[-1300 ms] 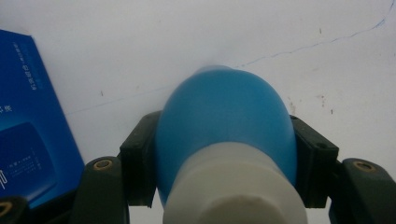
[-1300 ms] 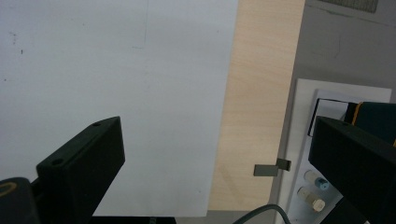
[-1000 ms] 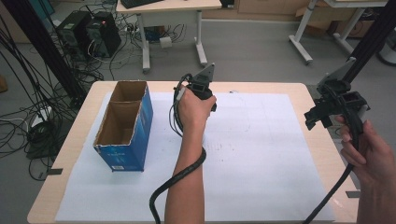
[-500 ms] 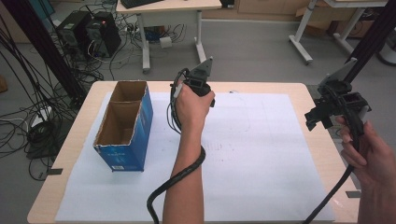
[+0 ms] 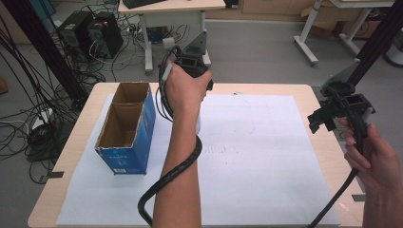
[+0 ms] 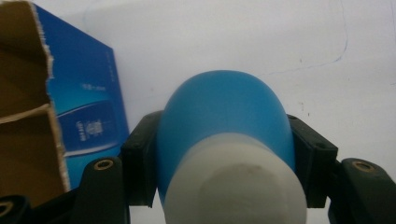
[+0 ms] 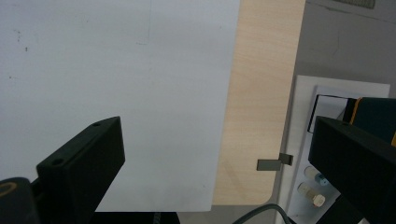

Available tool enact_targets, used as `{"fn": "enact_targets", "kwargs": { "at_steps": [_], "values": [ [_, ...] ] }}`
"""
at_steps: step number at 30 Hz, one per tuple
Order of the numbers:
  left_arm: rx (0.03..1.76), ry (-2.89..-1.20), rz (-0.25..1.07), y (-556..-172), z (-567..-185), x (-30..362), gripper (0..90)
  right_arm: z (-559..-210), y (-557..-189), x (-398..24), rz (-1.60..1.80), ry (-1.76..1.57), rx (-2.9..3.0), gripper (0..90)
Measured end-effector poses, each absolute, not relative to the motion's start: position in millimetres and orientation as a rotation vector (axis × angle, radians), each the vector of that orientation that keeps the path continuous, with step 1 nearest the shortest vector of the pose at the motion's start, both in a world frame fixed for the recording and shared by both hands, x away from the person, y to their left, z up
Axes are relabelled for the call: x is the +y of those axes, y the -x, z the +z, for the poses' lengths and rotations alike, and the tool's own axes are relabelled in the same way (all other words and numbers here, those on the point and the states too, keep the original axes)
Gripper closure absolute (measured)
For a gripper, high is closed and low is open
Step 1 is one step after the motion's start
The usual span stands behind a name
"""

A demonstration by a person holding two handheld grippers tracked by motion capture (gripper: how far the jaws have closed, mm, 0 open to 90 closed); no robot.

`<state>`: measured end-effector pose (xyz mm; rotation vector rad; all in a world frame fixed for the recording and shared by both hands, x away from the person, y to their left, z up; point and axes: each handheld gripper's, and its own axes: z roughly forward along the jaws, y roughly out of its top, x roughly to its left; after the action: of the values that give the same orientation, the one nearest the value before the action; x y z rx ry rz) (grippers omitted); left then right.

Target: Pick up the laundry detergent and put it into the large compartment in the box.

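In the left gripper view my left gripper [image 6: 226, 140] is shut on a rounded object [image 6: 224, 116] with a blue far end and a white near part, its pads pressing on both sides. From above, a hand holds that gripper's black body [image 5: 191, 64] over the table's far middle, and a white bit of the object [image 5: 198, 125] shows under the wrist. An open blue cardboard box [image 5: 126, 128] with two compartments stands at the left, also seen as the box [image 6: 88, 107] beside the jaws. My right gripper [image 5: 328, 116] hovers at the right edge, open and empty, jaws wide [image 7: 215, 158].
A white paper sheet [image 5: 266, 156] covers most of the wooden table [image 5: 81, 123]. Beyond the far edge stand a desk [image 5: 171, 9], computer cases [image 5: 90, 28] and many cables on the floor. Past the table's right edge lies a white panel [image 7: 322, 140].
The left hand has risen with the blue-and-white object still in its jaws, moving toward the table's far side. The right hand and the box have stayed put.
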<state>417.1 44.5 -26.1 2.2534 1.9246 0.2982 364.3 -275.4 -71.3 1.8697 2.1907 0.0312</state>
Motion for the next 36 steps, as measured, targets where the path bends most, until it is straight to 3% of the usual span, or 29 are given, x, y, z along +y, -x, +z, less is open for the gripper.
{"fn": "enact_targets", "kwargs": {
  "at_steps": [18,23,36],
  "values": [
    [1.984,-2.136,0.325,-394.1,33.7,89.3,38.1,-68.9,-362.5,-266.1,0.030,-1.847,2.197,3.2],
    [1.977,-2.094,0.275,-386.3,50.1,113.0,38.1,-69.4,-363.4,-268.1,0.031,-1.861,2.188,3.2],
    [2.046,-2.009,0.356,-364.5,88.6,141.7,38.1,-69.1,-364.0,-269.1,0.027,-1.862,2.186,3.3]
  ]
}}
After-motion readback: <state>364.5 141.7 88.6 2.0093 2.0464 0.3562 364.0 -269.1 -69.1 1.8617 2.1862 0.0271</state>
